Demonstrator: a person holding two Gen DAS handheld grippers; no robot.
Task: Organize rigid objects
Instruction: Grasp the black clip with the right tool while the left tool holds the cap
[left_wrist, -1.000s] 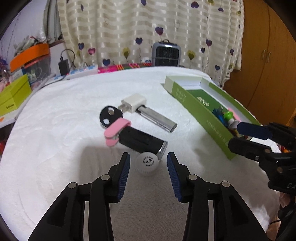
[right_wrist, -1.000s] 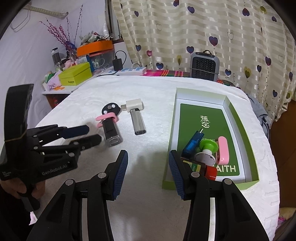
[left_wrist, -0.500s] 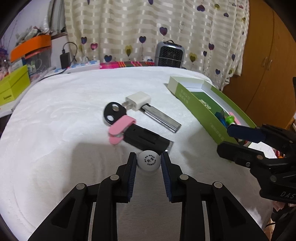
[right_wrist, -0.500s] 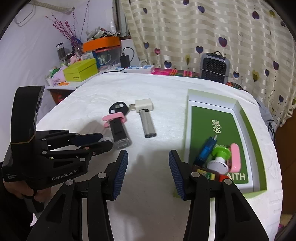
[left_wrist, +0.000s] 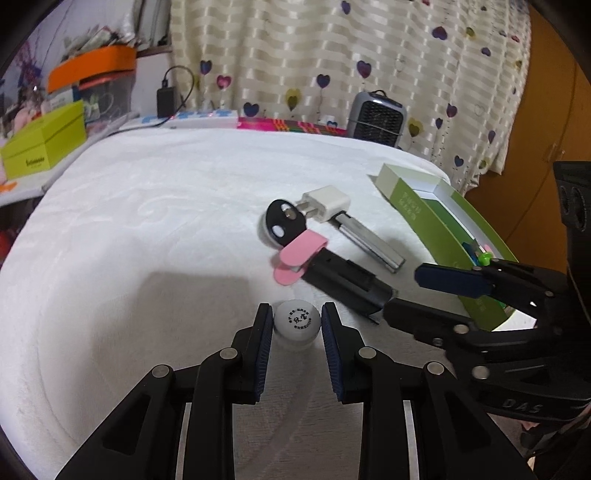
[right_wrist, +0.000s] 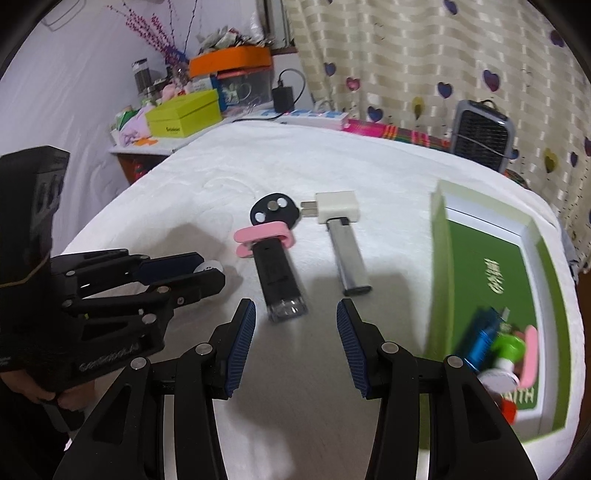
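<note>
Left fingers clamped on the ball, right fingers apart short of the black stick

Nearest the left wrist camera, the left gripper (left_wrist: 297, 325) has its fingers pressed on both sides of the white ball (left_wrist: 296, 322), which sits on the white-covered desk (left_wrist: 147, 236). The right gripper (right_wrist: 295, 332) hangs with fingers apart and nothing between them; the black stick (right_wrist: 279, 275) lies just ahead of its tips, clear end nearest, long axis running away from the fingers toward the pink clip (right_wrist: 264, 236) and black disc (right_wrist: 274, 212) at its far end. The right hand is the nearer one for it. Beyond, the silver stick (right_wrist: 349, 258) lies almost parallel, touching the white plug adapter (right_wrist: 338, 206). To the right, the green box (right_wrist: 439, 280) is open and already holds a blue piece, a green-capped item and a pink clip at its near end; the far half is bare.
</note>
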